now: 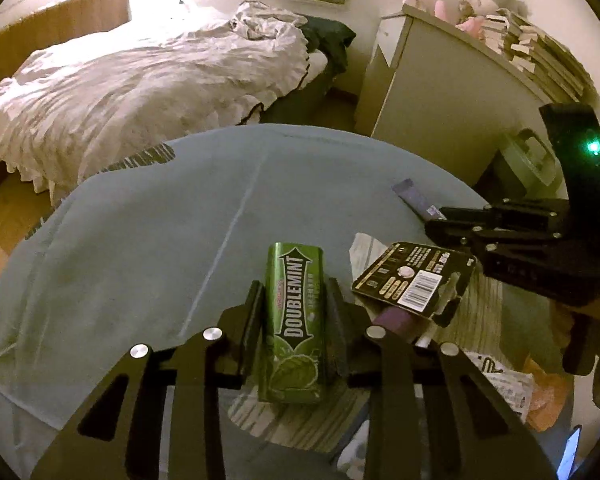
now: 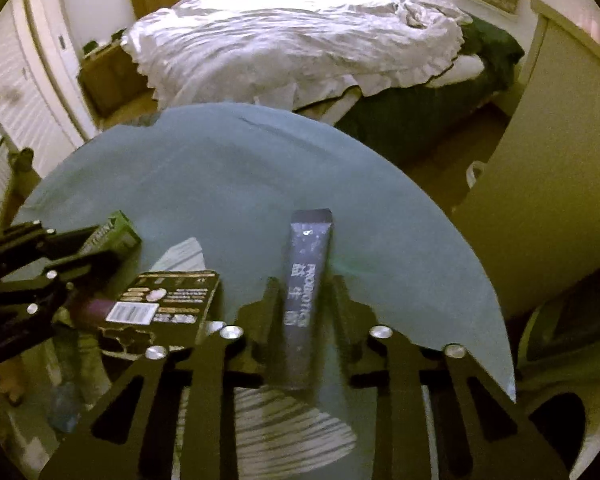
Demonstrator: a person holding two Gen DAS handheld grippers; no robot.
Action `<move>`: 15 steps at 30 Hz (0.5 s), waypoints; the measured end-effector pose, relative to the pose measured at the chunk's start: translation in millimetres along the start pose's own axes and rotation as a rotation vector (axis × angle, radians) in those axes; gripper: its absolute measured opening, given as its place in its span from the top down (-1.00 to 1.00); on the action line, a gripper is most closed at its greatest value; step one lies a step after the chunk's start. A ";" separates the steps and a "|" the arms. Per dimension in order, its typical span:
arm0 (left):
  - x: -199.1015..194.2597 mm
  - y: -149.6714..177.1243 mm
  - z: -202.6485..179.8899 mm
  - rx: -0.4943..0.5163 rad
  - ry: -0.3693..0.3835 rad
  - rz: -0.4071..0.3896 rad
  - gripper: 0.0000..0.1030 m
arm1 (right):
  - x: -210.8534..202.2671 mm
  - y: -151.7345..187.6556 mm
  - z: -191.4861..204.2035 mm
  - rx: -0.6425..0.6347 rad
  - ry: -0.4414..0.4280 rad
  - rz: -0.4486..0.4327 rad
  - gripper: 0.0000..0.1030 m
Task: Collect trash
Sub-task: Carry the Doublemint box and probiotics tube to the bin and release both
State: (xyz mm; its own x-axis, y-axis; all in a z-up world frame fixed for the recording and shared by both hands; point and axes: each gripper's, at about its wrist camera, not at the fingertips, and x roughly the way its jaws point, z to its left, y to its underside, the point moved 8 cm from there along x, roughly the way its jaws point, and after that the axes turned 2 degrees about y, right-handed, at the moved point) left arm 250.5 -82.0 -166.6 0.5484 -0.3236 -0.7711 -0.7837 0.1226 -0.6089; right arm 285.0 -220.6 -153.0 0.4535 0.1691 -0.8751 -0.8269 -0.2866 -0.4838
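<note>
The green gum pack (image 1: 296, 328) carries the word "DOUBLEMINT" in white letters. The purple sachet (image 2: 306, 300) shows "PROBIOTICS". The small text on the black card (image 1: 414, 280) is not readable.

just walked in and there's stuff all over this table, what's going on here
A person is clearing trash off a table covered with a grey-blue cloth, using handheld tongs in each hand. The left tongs are closed around a green Doublemint gum pack. The right tongs are closed around a slim dark purple sachet. A black cardboard package backing with a barcode lies between them on the table, not yet picked up, with some striped paper beneath it.
</note>
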 end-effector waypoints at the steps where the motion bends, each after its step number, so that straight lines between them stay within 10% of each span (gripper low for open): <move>1: -3.2 0.6 0.5 -0.016 0.007 -0.006 0.40 | -2.1 1.7 -1.3 0.016 -0.017 -0.002 0.66; 15: -119.7 -16.7 -38.8 -0.054 0.138 -0.264 0.41 | -165.7 23.8 -20.4 0.255 -0.264 -0.351 0.68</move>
State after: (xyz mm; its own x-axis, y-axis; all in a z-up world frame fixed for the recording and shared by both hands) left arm 186.6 -81.6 -56.9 0.6933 -0.4630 -0.5523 -0.6357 -0.0319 -0.7713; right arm 197.0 -274.7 -19.7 0.6463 0.4563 -0.6116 -0.7094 0.0640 -0.7019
